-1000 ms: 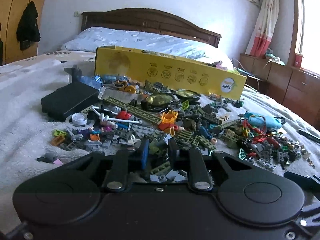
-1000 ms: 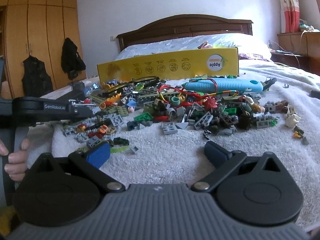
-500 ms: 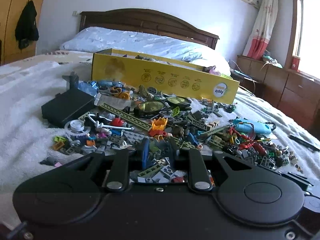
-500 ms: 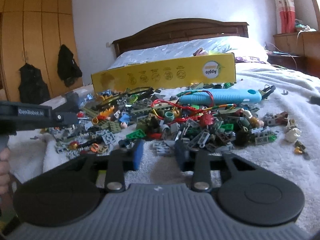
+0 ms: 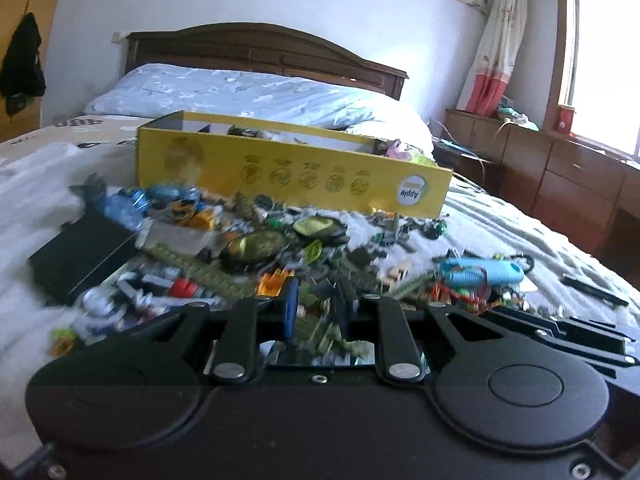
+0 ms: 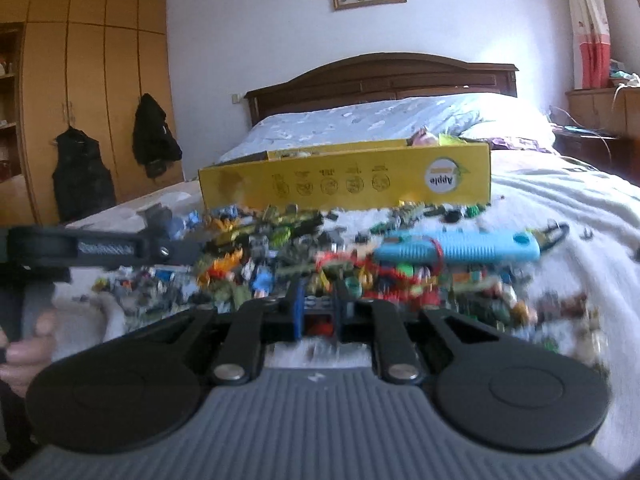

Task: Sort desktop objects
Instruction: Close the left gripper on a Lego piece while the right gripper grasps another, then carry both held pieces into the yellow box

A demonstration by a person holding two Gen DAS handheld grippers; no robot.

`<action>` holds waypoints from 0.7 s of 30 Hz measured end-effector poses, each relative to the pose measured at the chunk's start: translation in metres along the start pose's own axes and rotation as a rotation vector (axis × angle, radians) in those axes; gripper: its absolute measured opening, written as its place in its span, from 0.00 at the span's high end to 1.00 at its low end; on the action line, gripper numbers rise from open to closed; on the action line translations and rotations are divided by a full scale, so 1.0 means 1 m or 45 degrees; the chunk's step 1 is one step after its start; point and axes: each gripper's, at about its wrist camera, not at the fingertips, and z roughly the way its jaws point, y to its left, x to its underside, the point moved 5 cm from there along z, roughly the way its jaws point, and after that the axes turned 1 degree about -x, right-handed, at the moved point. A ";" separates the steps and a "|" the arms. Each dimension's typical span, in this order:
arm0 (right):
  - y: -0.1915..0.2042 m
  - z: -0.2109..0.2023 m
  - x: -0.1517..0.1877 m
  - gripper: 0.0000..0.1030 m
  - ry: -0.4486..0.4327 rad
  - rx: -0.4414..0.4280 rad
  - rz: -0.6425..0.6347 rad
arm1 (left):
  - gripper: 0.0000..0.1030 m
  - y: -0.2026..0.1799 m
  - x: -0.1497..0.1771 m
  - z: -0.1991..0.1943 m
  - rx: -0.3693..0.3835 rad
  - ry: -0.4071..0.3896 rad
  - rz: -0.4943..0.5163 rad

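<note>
A heap of small toy bricks [image 5: 256, 264] lies on a white towel on the bed, also in the right wrist view [image 6: 304, 256]. A yellow cardboard box [image 5: 296, 172] stands behind the heap and also shows in the right wrist view [image 6: 348, 180]. My left gripper [image 5: 316, 308] is lifted above the heap, jaws nearly shut on a small olive piece that is blurred. My right gripper [image 6: 318, 312] is lifted too, jaws narrowed around a dark blurred piece; what it is I cannot tell. The left gripper also appears at the left in the right wrist view [image 6: 168, 248].
A blue plastic handle [image 5: 484, 274] lies at the heap's right, also in the right wrist view [image 6: 456, 246]. A black box [image 5: 80, 256] sits at the left. A black pen [image 5: 592, 290] lies on the towel at right. Headboard and pillow are behind the box.
Both grippers have risen and moved toward the yellow box. The right gripper went from wide open to nearly shut. The left gripper stayed narrowed.
</note>
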 end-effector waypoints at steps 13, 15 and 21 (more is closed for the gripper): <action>-0.035 0.089 -0.087 0.83 0.053 -0.104 0.056 | 0.82 0.007 -0.083 0.079 -0.046 -0.045 0.115; -0.040 0.111 -0.100 0.83 0.066 -0.097 0.039 | 0.82 0.007 -0.098 0.095 -0.055 -0.050 0.147; -0.048 0.175 -0.144 0.83 0.067 -0.071 -0.012 | 0.82 0.018 -0.151 0.161 -0.056 -0.029 0.125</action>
